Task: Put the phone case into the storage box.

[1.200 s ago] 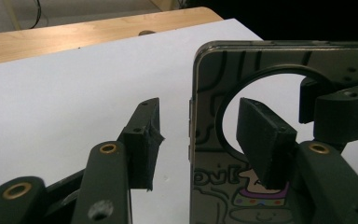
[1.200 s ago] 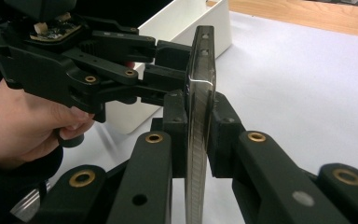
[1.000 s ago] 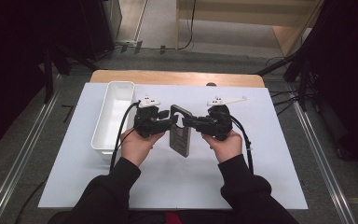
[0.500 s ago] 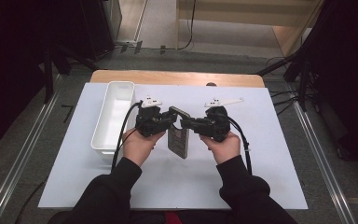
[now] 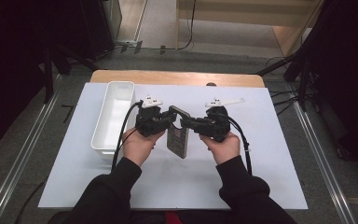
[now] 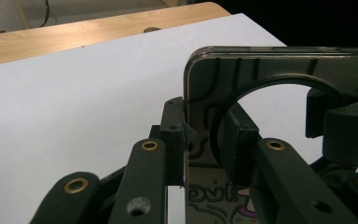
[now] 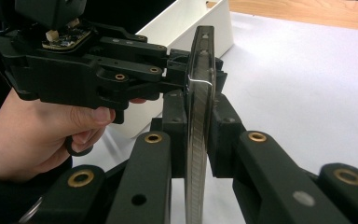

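Nearest the camera in the high view, the person's two sleeves come in from the bottom edge, each hand wrapped round a gripper handle over the white sheet [image 5: 261, 154] that covers the table. Between the hands a phone case [image 5: 177, 138], flat and dark with a printed pattern and a round camera cut-out, is held up off the sheet, one end tipped down toward the person and the far end raised. The left gripper [image 5: 171, 117] is clenched on it: in the left gripper view its black pads pinch the case [image 6: 279, 93] from both faces just below the cut-out. The right gripper [image 5: 186, 123] is likewise clamped on it; the right gripper view looks straight along the case's thin edge [image 7: 199, 107], squeezed between its two jaws, with the left gripper [image 7: 179, 63] gripping the same edge just beyond. So the step in hand looks like a two-handed hold or a passing of the case from one gripper to the other, in mid-air. My judgement is that the next move calls for one gripper to let go cleanly while the other keeps a firm pinch, since the case is thin and could twist or slip. Farther back on the left stands a long white tray [image 5: 113, 114], apart from the case, and beyond the sheet the wooden table edge [image 5: 177, 77]
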`<control>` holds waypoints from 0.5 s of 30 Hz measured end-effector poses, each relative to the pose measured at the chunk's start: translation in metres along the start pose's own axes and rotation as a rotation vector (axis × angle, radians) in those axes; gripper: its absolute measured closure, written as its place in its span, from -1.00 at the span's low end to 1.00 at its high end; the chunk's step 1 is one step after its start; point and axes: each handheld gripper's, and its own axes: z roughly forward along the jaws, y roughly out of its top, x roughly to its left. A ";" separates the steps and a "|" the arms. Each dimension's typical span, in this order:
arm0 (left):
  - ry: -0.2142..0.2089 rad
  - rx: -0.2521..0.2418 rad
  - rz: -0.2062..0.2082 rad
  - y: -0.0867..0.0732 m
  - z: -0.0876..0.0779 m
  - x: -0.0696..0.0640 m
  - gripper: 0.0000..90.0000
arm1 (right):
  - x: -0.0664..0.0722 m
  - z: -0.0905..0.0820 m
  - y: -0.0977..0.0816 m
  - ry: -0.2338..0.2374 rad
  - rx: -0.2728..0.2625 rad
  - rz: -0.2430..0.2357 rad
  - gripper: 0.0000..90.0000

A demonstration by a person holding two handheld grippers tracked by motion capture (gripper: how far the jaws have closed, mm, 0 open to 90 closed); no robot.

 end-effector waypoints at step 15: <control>0.002 0.003 0.003 0.002 -0.002 -0.001 0.62 | 0.002 -0.001 0.000 0.001 -0.010 -0.024 0.71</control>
